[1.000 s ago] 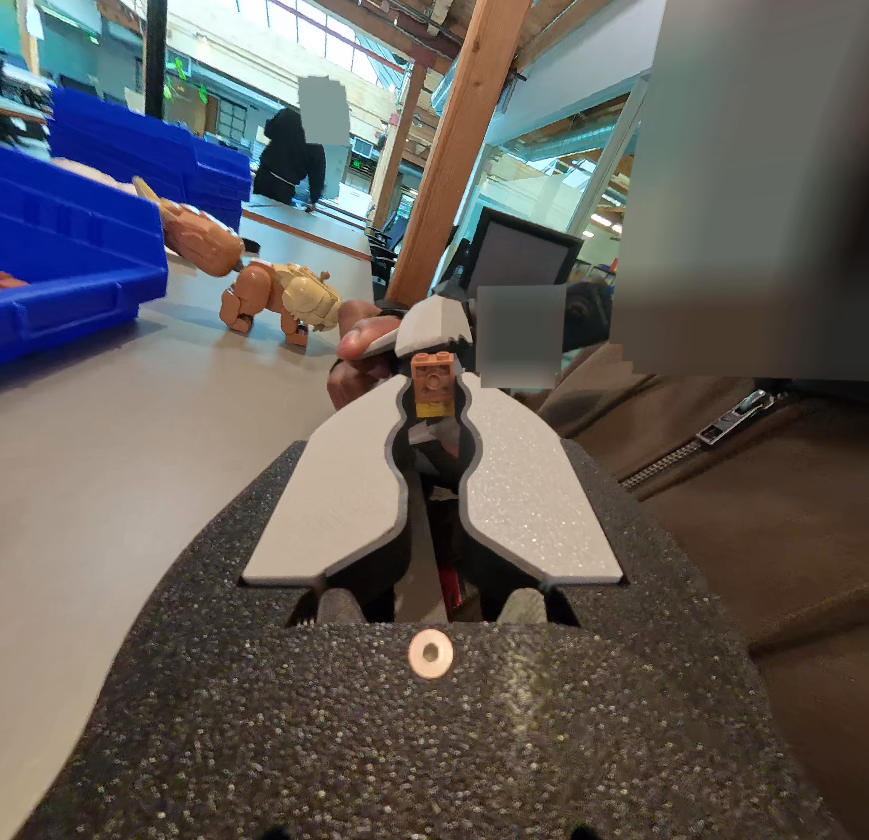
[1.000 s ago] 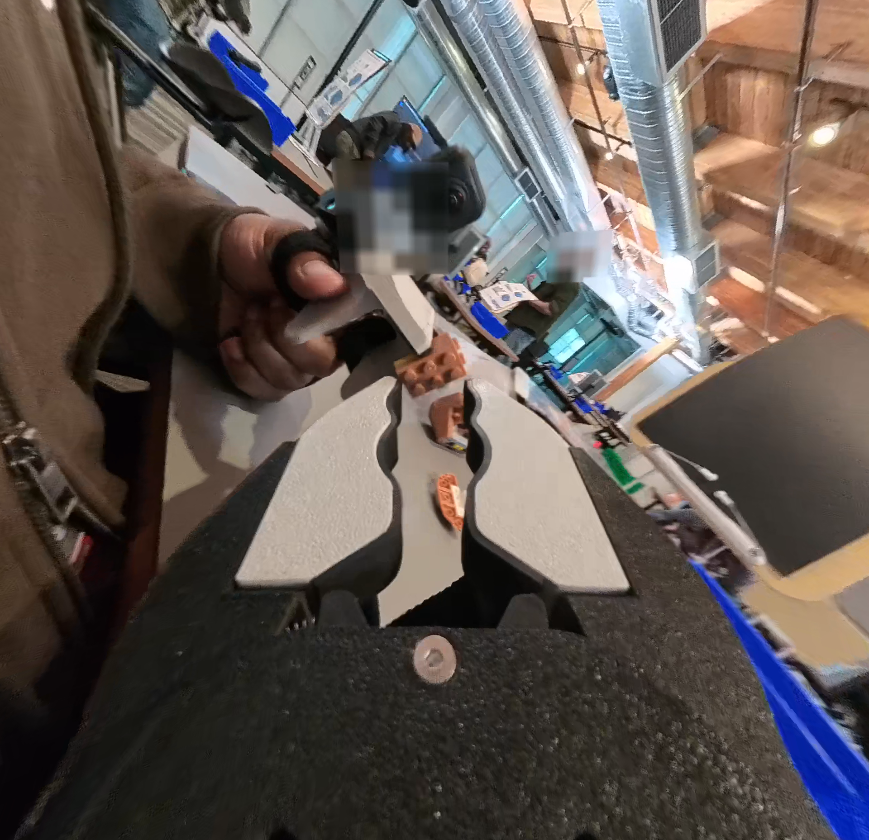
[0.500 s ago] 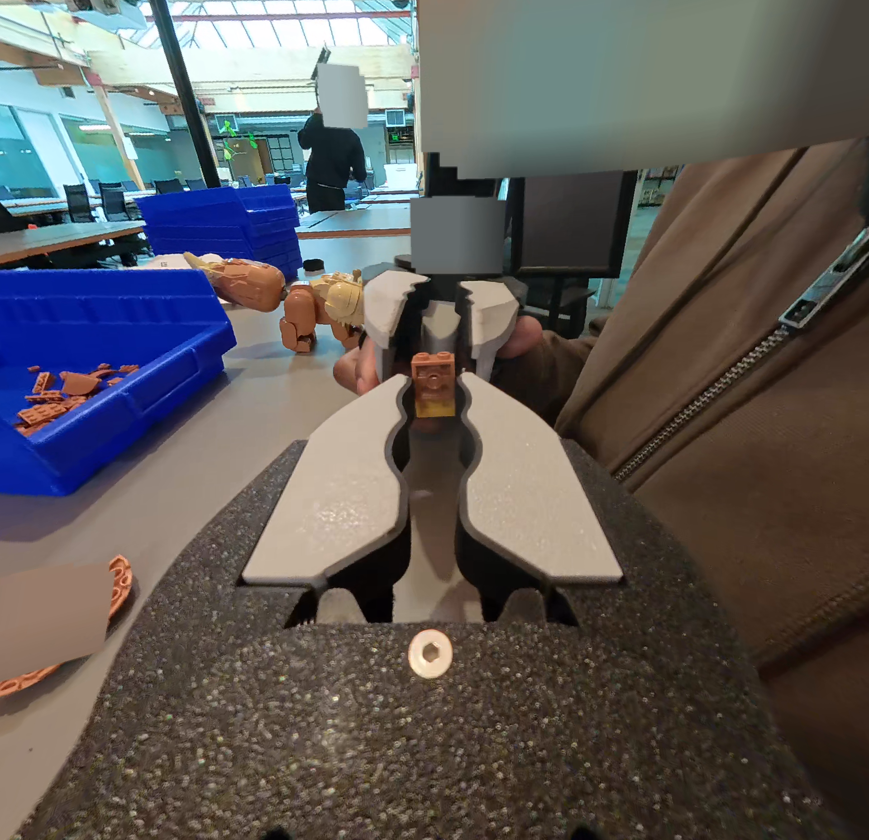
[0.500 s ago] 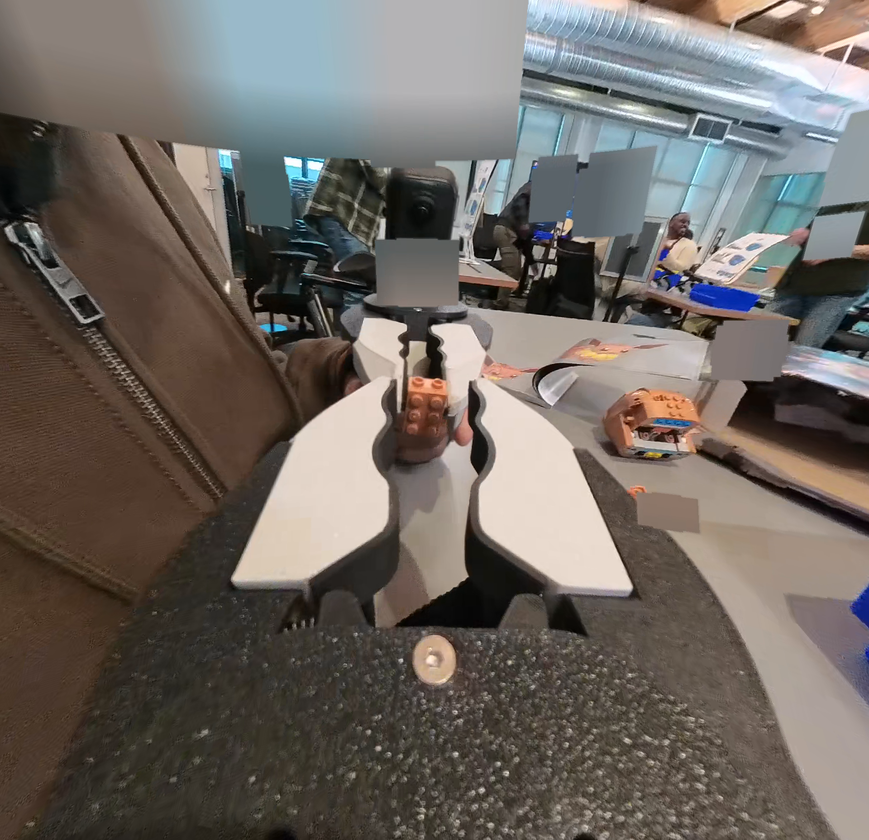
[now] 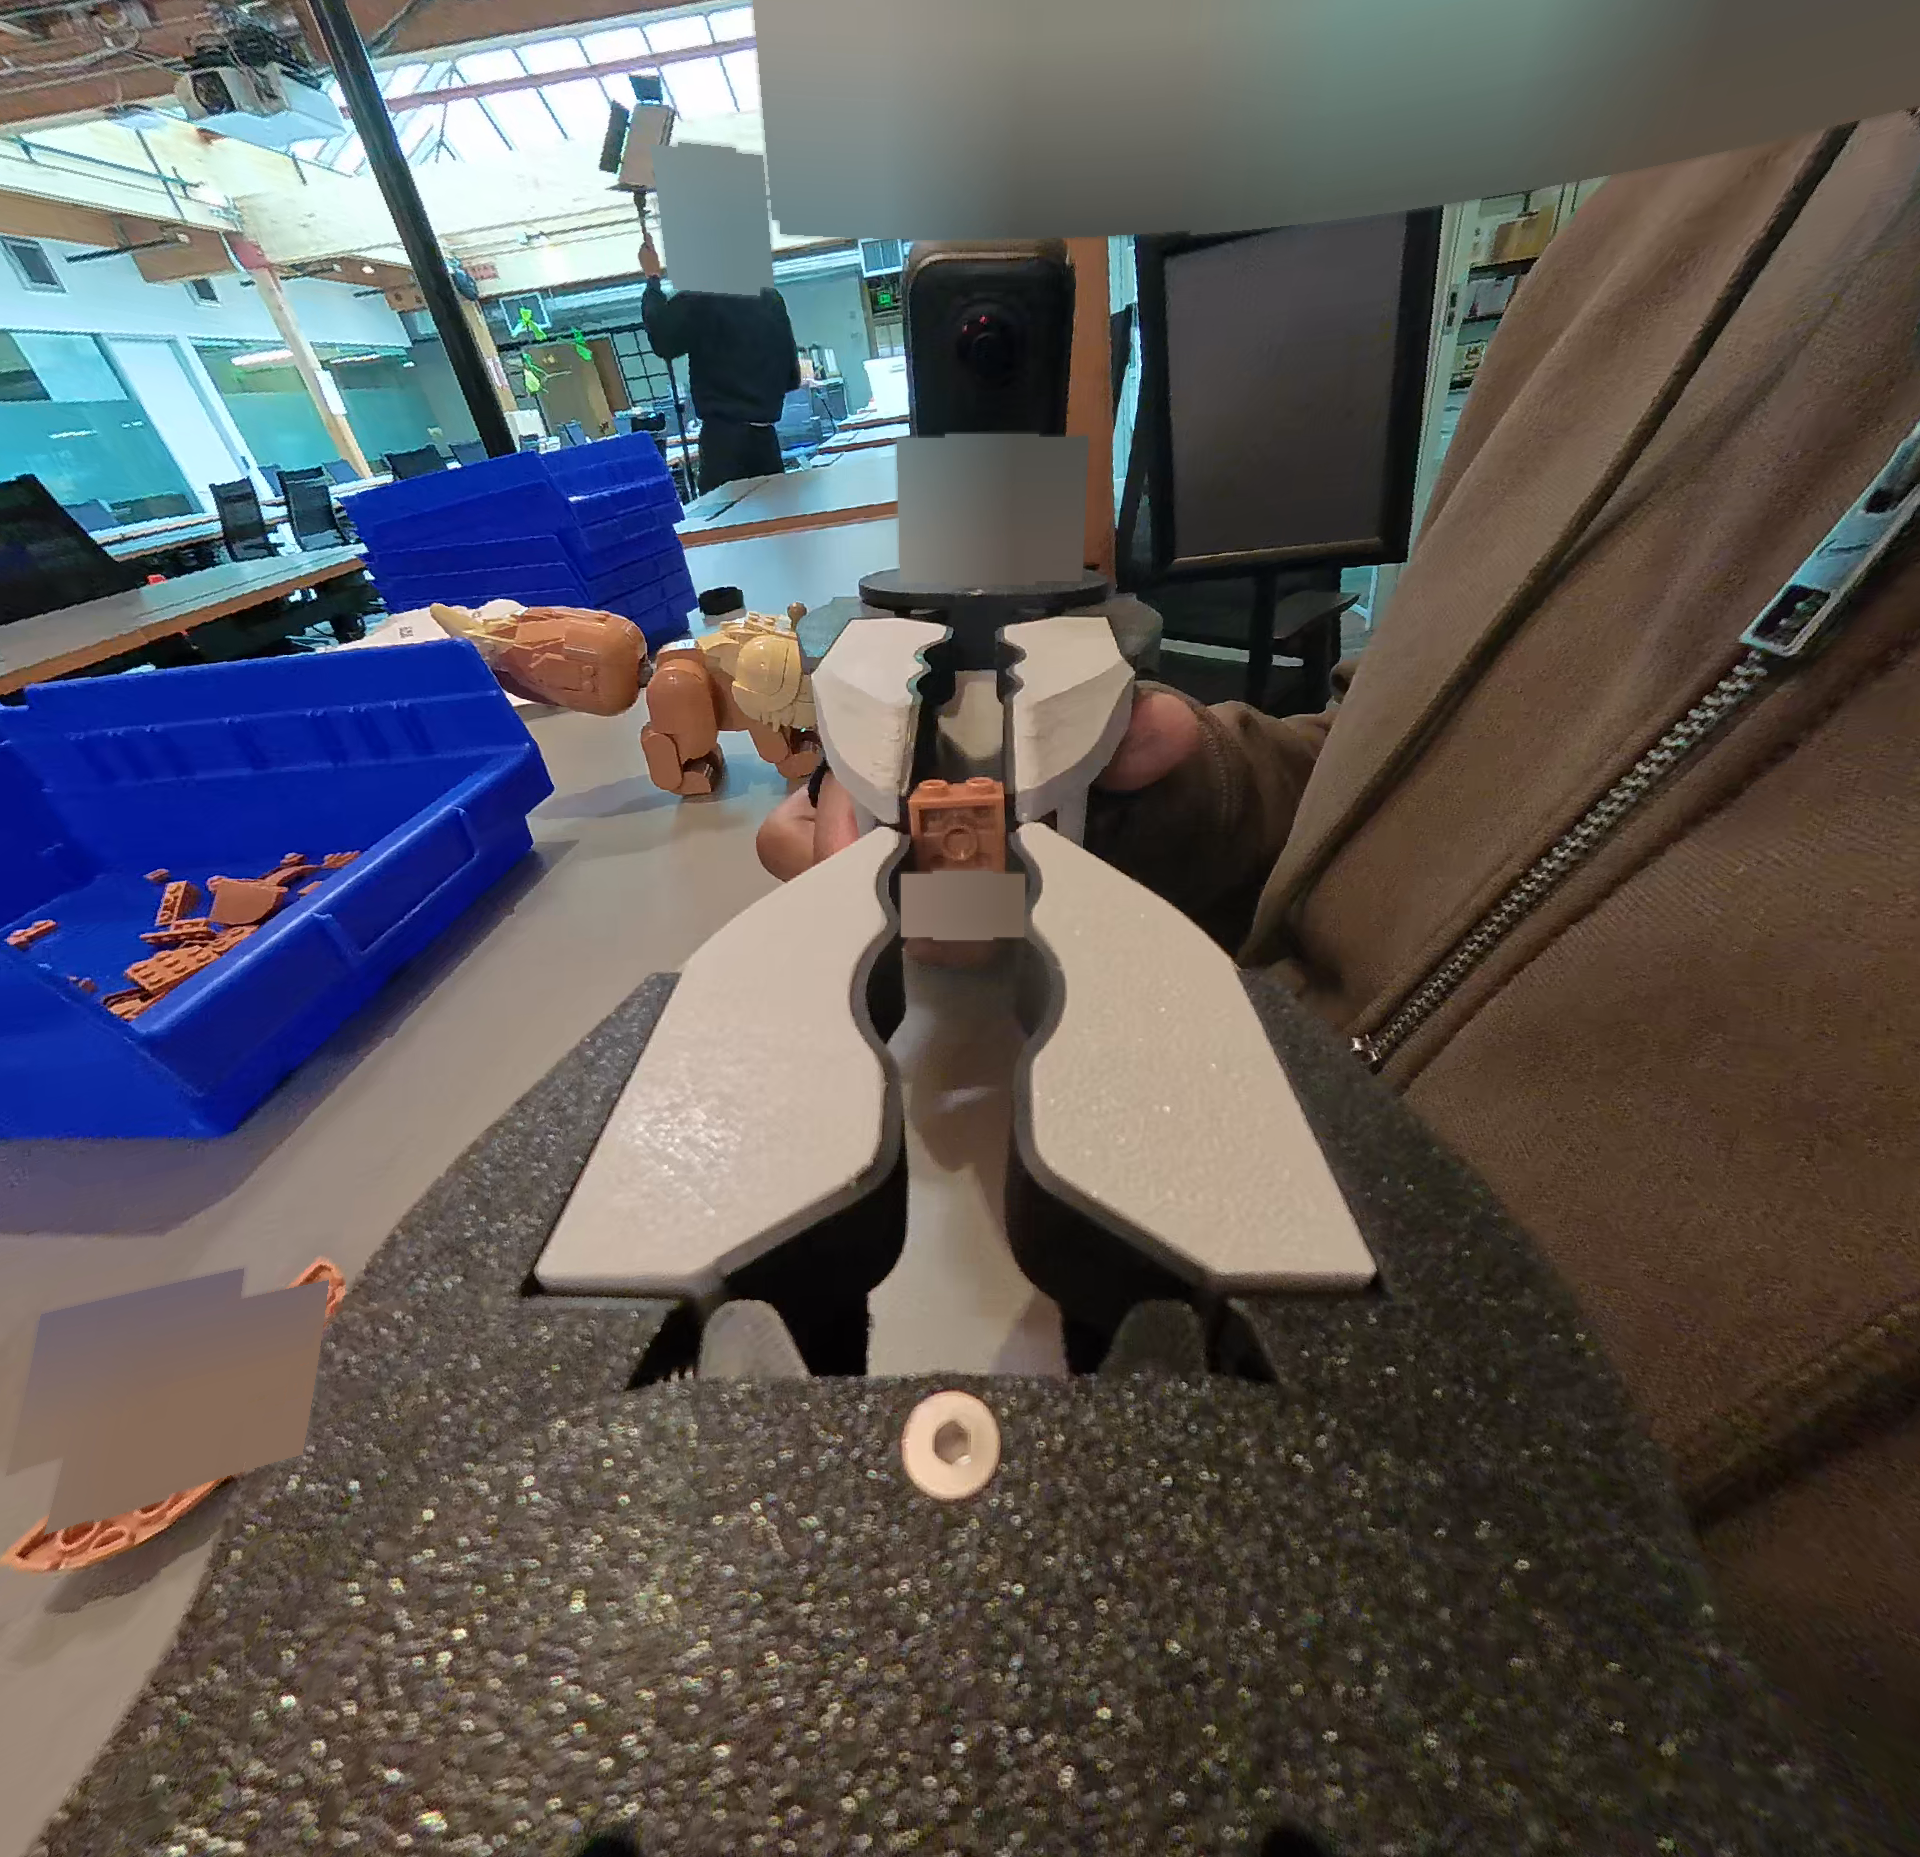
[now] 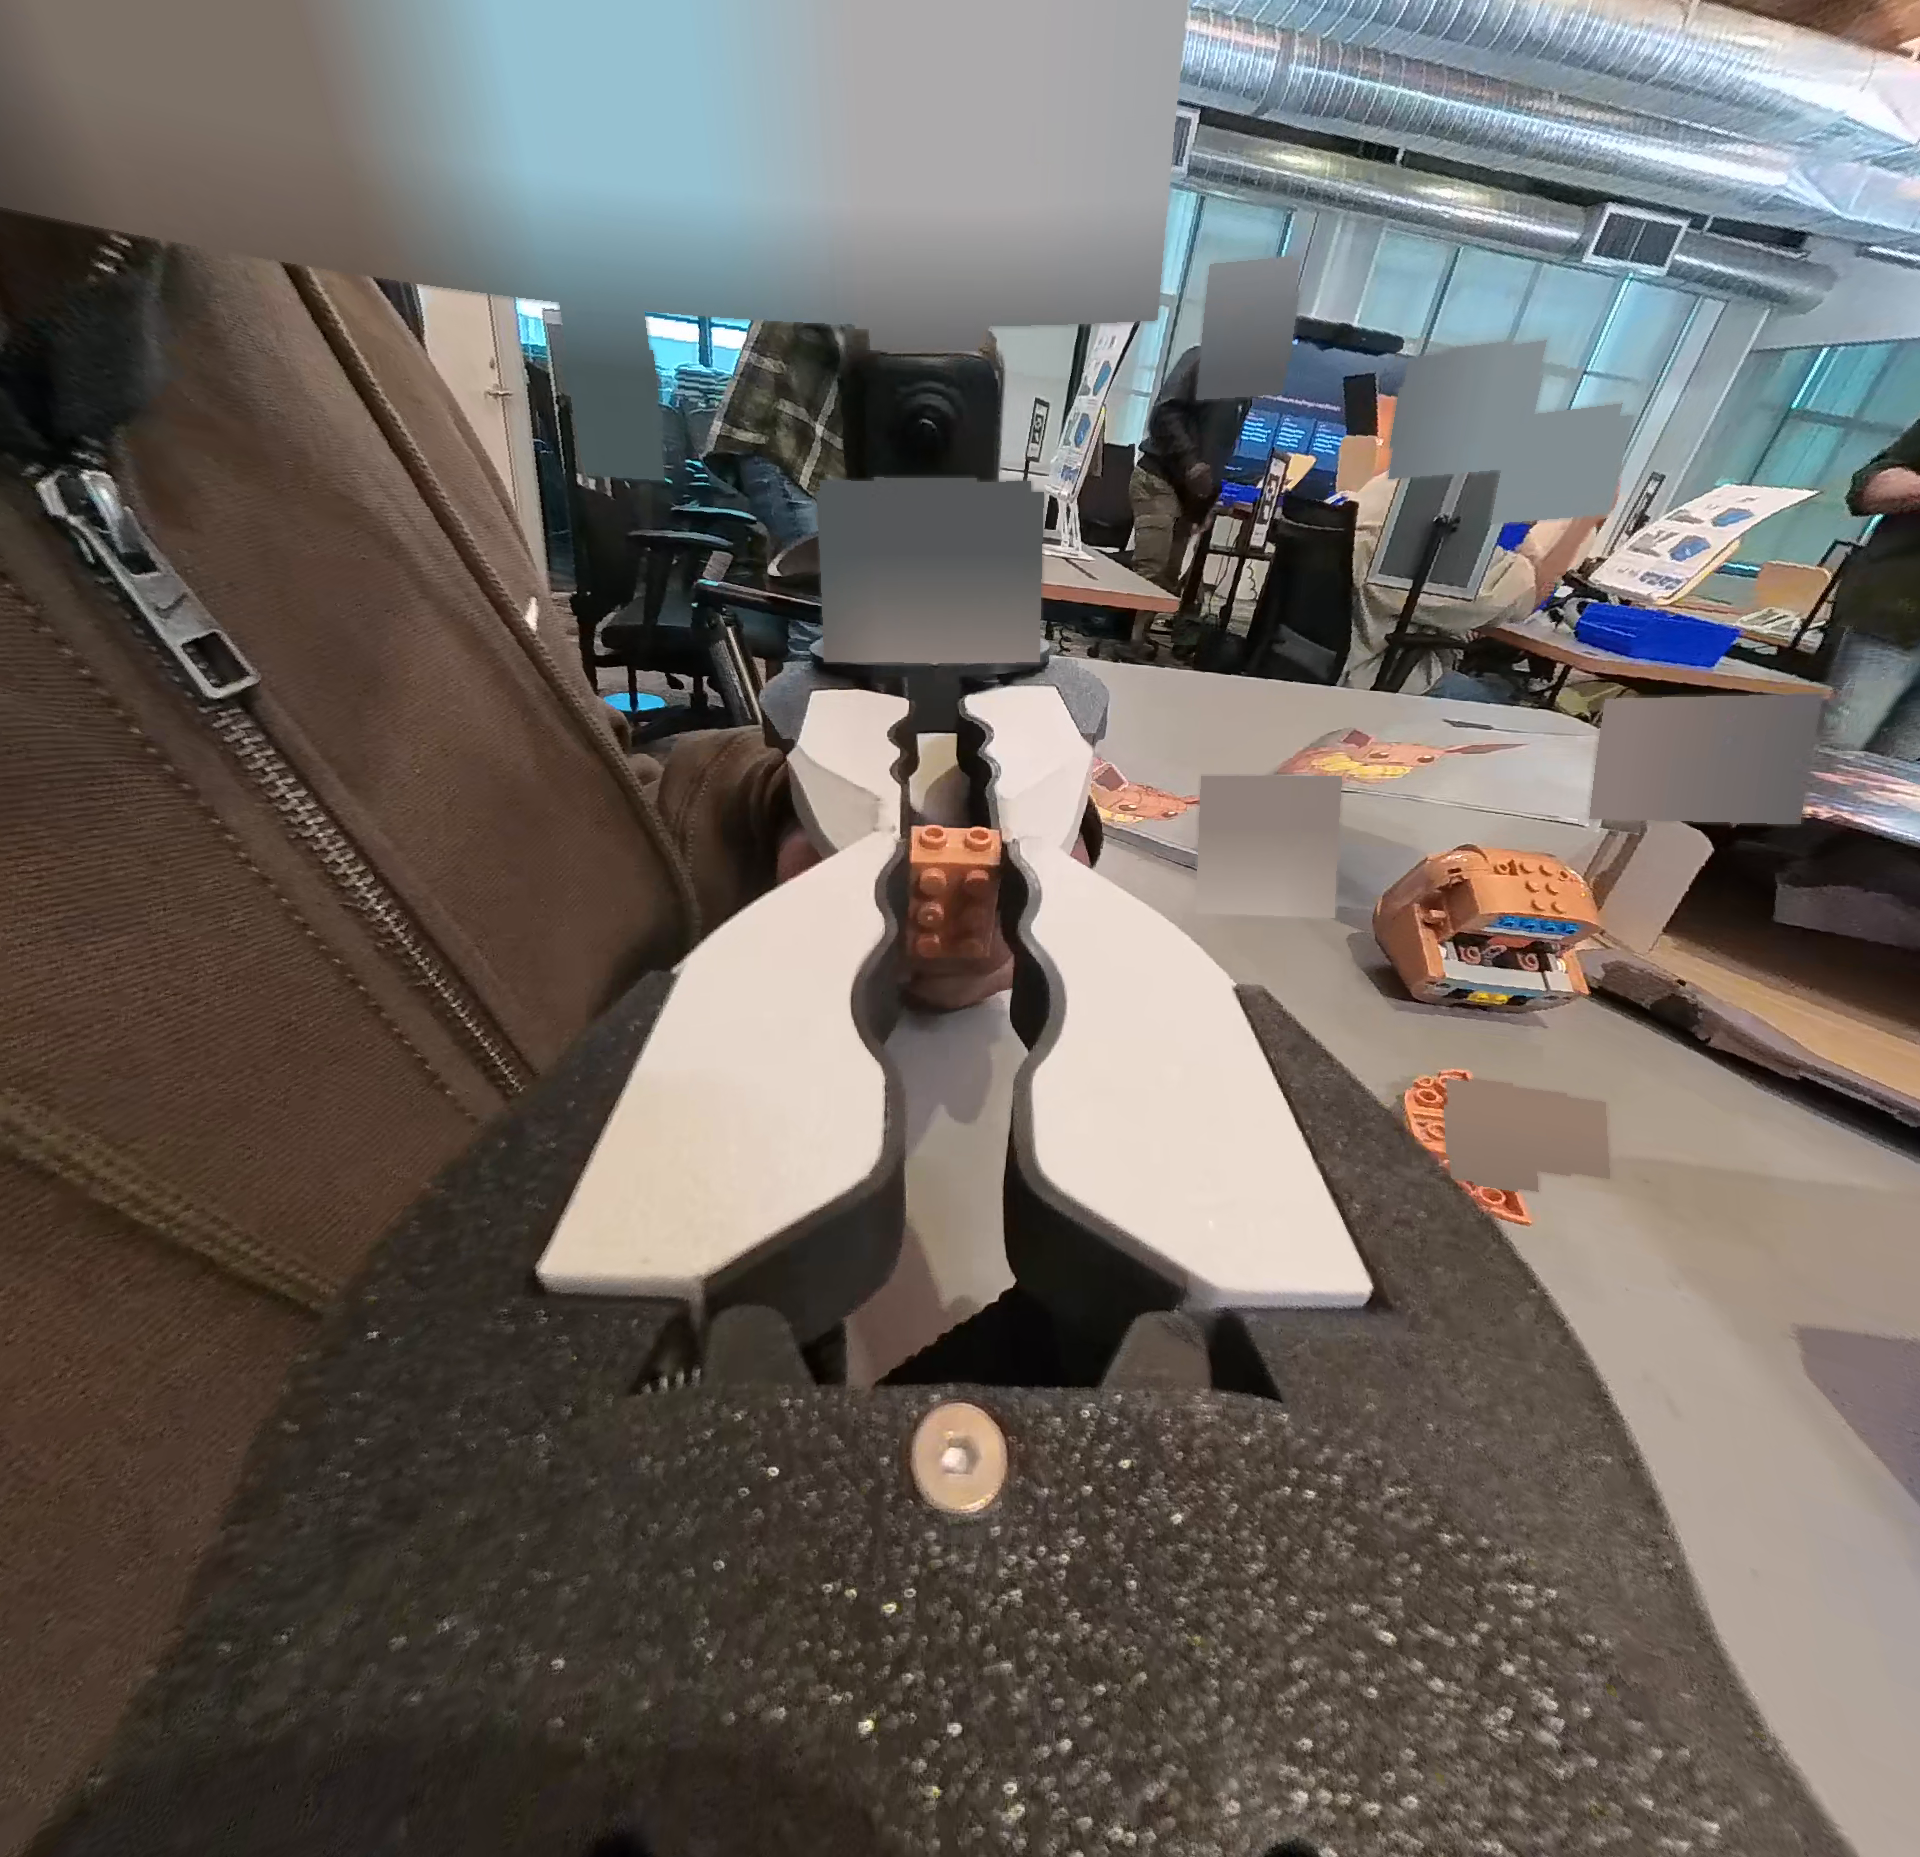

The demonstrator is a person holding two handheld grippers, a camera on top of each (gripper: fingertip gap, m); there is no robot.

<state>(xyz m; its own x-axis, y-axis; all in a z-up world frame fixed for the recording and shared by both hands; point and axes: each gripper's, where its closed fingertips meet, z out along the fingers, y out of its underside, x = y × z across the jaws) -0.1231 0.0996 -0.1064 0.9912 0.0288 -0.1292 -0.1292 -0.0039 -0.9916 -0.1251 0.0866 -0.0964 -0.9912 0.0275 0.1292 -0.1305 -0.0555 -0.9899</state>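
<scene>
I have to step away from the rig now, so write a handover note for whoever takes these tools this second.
Left tool: shut on the orange brick, held above the table.
Right tool: faces the left one, tips on either side of that brick; grip unclear.
Around: blue bin of orange pieces on the left, toy animal beyond it; built part and curved piece on the right.
Done: brick is up, between both tools. Left: it is not yet joined to or set on anything.

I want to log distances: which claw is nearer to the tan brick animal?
Right. The tan brick animal stands just beside the right claw; the left claw faces it from farther back.
</scene>
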